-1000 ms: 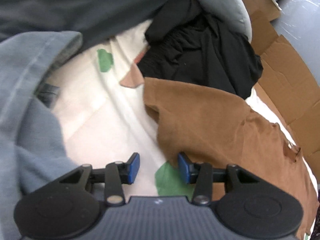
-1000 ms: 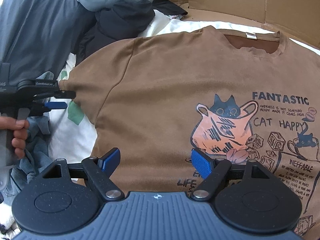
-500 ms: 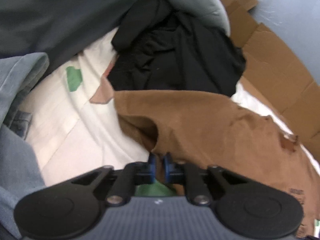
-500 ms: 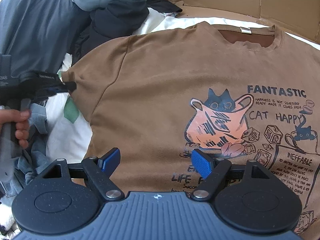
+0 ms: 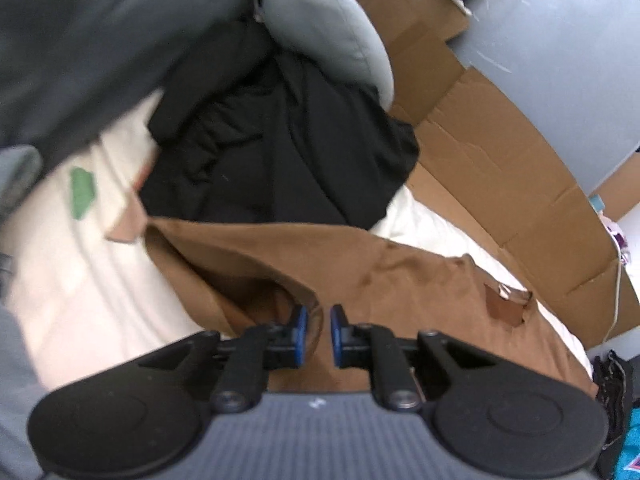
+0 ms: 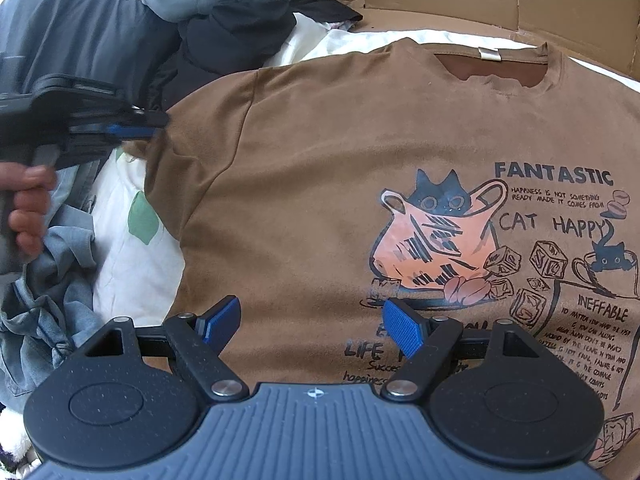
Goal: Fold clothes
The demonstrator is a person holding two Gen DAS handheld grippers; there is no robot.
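Now | left tool [image 5: 317, 330] pinching brown T-shirt [image 6: 360, 152] sleeve | right tool [image 6: 313, 326] spread, empty

Brown T-shirt [image 6: 320, 200], chest print in dark lettering: heading "FANTASTIC"; beneath it, small, "HAPPINESS IS NOT SOMETHING READY MADE IT COMES FROM"; then "CAT HAPPY" beside a cat-in-bag drawing; "INEFFABLE" headed a block of fine print too small to read. Lower print, partly hidden, gave "LIFE" and a script line beginning "happiness". Neck label [image 6: 489, 54] bore no legible text.
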